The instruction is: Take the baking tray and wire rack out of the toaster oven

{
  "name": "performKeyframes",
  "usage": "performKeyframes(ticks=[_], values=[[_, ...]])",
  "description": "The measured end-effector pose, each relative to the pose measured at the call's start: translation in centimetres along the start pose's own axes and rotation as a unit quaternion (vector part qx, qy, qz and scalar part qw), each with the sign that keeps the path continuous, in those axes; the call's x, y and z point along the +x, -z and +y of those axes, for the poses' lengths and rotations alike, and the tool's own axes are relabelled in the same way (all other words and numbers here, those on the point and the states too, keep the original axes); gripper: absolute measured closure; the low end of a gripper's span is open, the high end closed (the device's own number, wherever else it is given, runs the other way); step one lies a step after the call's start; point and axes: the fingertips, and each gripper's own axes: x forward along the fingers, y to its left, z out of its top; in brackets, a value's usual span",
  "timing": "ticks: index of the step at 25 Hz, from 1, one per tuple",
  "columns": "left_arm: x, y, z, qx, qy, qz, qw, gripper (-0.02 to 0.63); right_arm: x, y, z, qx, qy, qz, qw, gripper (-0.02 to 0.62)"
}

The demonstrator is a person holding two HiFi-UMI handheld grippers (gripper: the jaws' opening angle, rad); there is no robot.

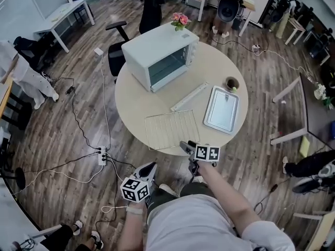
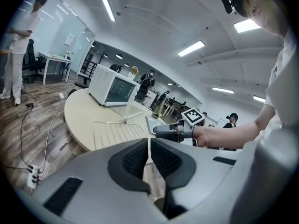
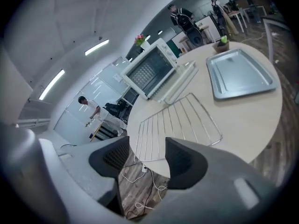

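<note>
The left gripper (image 2: 149, 146) is closed on nothing, and the right gripper (image 3: 147, 152) is held apart, empty, with the wire rack (image 3: 176, 121) laid just ahead.

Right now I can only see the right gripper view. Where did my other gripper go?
Observer: The head view shows the left gripper off the round table, over the floor beside the person.
Operator: Is it holding anything?
Observer: No. In the left gripper view its jaws are together with nothing between them.
</note>
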Motion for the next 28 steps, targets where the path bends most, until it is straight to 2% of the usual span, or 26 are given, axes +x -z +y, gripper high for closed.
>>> performKeyframes(ticks=[7, 13, 19, 28], values=[[3.5, -4.6, -3.2, 0.042, 0.025, -0.023, 0.9985, 0.603, -6.8, -5.1, 0.1, -0.07, -0.01, -0.079, 0.994, 0.441], [6.6, -8.6, -6.2, 0.077, 0.048, -0.044, 0.9949, 0.603, -11.9, -8.8, 1.2, -0.158, -0.012, -0.129, 0.979, 0.499], [8.8, -12.7, -9.9, 0.118, 0.075, -0.063, 0.9881, 0.603, -16.7, -11.9, 2.1, -0.211, -0.014, -0.168, 0.963, 0.525], [11.0, -16.0, -13.9, 0.168, 0.1, -0.084, 0.9771, 0.603, -22.8, -14.3, 4.2, -0.273, -0.016, -0.226, 0.935, 0.532]])
